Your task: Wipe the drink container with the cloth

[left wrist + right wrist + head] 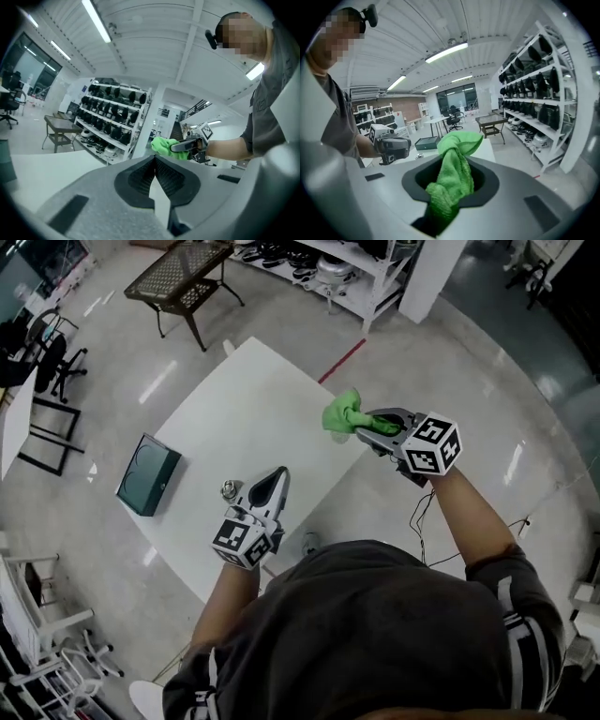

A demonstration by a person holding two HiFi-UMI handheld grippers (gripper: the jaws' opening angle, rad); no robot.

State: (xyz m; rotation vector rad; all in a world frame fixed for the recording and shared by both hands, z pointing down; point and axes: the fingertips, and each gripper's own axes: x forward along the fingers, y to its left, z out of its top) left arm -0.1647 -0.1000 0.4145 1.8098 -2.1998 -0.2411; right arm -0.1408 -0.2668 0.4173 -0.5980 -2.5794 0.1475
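Note:
A small silvery drink container stands on the white table, just left of my left gripper. That gripper is shut with nothing in it; in the left gripper view its jaws meet at the tip. My right gripper hovers over the table's right edge, shut on a bright green cloth that bunches out past the jaws. In the right gripper view the cloth fills the jaw gap, and the container shows small beside the left gripper.
A dark teal box lies at the table's left edge. A black mesh table and white shelves with helmets stand farther off. Office chairs stand at the far left. Polished floor surrounds the table.

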